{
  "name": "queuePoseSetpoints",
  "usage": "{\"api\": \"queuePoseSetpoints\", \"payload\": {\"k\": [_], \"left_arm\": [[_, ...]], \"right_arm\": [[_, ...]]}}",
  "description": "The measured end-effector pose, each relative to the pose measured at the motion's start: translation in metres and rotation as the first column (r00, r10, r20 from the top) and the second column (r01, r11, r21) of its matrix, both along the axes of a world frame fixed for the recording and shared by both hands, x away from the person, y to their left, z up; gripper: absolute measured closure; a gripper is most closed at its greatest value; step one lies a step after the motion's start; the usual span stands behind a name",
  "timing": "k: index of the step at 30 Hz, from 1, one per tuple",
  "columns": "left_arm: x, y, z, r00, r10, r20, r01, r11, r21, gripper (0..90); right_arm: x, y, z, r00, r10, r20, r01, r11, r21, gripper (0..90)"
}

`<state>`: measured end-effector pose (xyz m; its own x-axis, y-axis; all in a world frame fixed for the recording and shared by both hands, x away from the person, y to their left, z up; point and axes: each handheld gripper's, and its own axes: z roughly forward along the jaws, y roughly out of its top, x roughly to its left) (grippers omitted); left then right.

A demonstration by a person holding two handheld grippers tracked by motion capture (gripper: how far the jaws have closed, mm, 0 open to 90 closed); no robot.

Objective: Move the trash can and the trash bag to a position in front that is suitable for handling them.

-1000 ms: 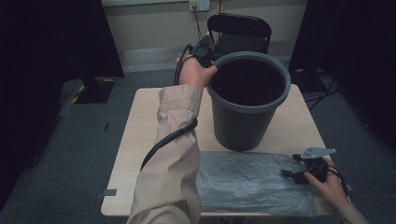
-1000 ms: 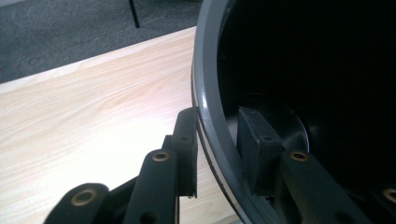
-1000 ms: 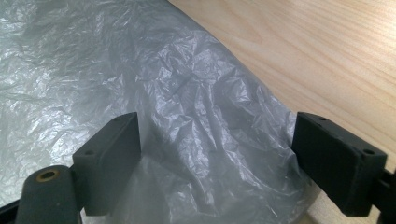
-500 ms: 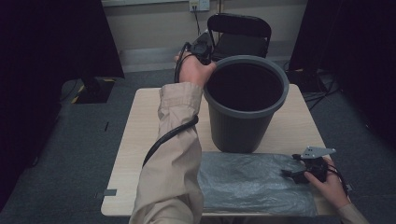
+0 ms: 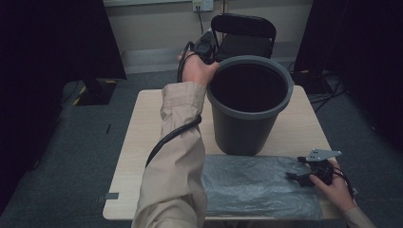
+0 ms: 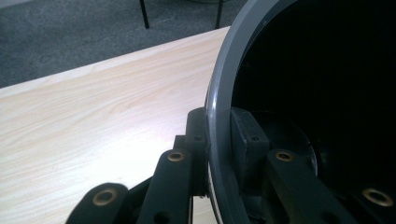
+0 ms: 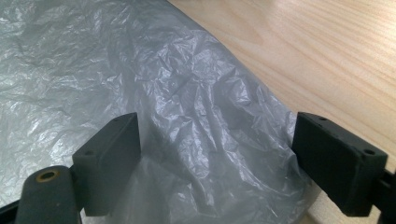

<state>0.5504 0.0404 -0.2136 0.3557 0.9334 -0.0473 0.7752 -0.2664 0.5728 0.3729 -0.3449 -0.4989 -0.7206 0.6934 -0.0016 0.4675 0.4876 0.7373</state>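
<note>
A dark grey plastic bin (image 5: 247, 118) stands upright on the wooden table (image 5: 152, 118). My left gripper (image 5: 209, 53) reaches over its far left rim. In the left gripper view the jaws have just been closing, and the left gripper (image 6: 218, 128) now pinches the rim (image 6: 219, 88), one pad outside and one inside. A crumpled grey plastic bag (image 5: 256, 187) lies flat in front of the bin. My right gripper (image 5: 295, 175) rests low at the bag's right end, open. In the right gripper view it (image 7: 217, 158) straddles a raised fold of the bag (image 7: 187, 116) without pinching it.
A black chair (image 5: 243, 33) stands behind the table's far edge. Dark curtains hang at both sides. The left sleeve and the gripper's cable (image 5: 171, 135) cross the table's left half. Bare wood (image 7: 336, 56) lies to the right of the bag.
</note>
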Motion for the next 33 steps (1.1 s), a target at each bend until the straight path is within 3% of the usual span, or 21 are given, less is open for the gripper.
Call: {"api": "queuePoseSetpoints", "payload": {"k": [13, 17, 21, 24, 33], "left_arm": [[0.001, 0.001, 0.008, 0.9997, 0.01, -0.02, -0.01, 0.9999, 0.014, 78.7], [0.001, 0.002, 0.012, 0.9997, 0.015, -0.022, -0.015, 0.9998, -0.015, 79.0], [-0.001, 0.004, 0.019, 0.9996, 0.01, -0.026, -0.01, 0.9999, -0.01, 79.2], [-0.002, 0.007, 0.023, 0.999, 0.015, -0.042, -0.017, 0.999, -0.042, 79.3], [0.002, 0.01, 0.019, 0.9979, 0.024, -0.061, -0.028, 0.9968, -0.075, 79.4]], "right_arm": [[0.0, 0.0, 0.0, 1.0, 0.003, -0.001, -0.003, 1.0, -0.001, 14.9], [0.0, 0.0, 0.0, 1.0, 0.001, -0.009, -0.001, 1.0, -0.001, 14.9], [0.0, 0.0, 0.0, 0.9999, 0.0, -0.011, 0.0, 1.0, 0.0, 14.9], [0.0, 0.0, 0.0, 0.9999, -0.001, -0.011, 0.001, 1.0, 0.0, 14.9], [0.0, 0.0, 0.0, 1.0, -0.002, -0.007, 0.002, 1.0, 0.004, 14.9]]}}
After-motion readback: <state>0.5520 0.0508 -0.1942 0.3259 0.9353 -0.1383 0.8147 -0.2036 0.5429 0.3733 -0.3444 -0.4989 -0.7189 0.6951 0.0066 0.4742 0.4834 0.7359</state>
